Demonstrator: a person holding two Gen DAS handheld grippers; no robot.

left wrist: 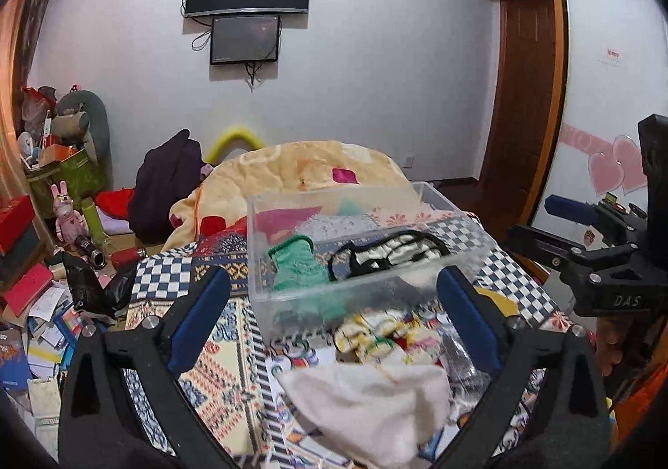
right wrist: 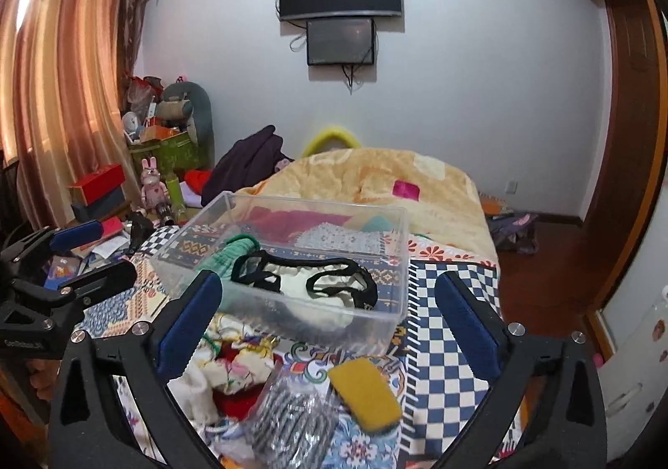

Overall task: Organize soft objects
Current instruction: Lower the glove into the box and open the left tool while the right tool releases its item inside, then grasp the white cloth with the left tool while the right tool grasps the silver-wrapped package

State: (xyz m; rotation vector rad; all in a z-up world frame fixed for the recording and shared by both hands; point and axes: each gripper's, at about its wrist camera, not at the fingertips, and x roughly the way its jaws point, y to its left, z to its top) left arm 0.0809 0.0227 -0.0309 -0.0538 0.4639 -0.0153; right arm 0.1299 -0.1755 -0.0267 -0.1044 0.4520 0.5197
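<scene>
Seen from the left wrist camera, the left gripper [left wrist: 334, 318] is spread wide with nothing between its blue-padded fingers [left wrist: 200, 318], poised above a patchwork bedspread [left wrist: 217, 369]. A clear plastic box [left wrist: 359, 243] sits on the bedspread just beyond the fingertips; inside it lie a green knitted piece [left wrist: 294, 262] toward the box's left side and a black-and-white striped garment [left wrist: 388, 254] to the right of it. Just in front of the box, a heap of colourful small socks [left wrist: 384, 337] rests on the bedspread, and nearer the camera than the heap lies a white fluffy cloth [left wrist: 371, 406]. A yellow sponge [left wrist: 497, 300] peeks out at the box's near right corner. The right gripper [left wrist: 555, 231] shows to the right of the box, held clear of it, its fingers apart. Behind the box a yellow blanket [left wrist: 309, 168] is bunched up.

From the right wrist camera, the right gripper [right wrist: 330, 323] likewise stands wide and holds nothing. The box [right wrist: 292, 260] lies straight ahead of it, with the striped garment [right wrist: 309, 285] in its near half and the green piece [right wrist: 231, 254] at its left wall. In front of the box sit the sponge [right wrist: 365, 394], a clear packet of striped fabric [right wrist: 288, 423] to the sponge's left, and the sock heap [right wrist: 238, 360] further left. The left gripper [right wrist: 83, 256] appears left of the box, fingers parted.
</scene>
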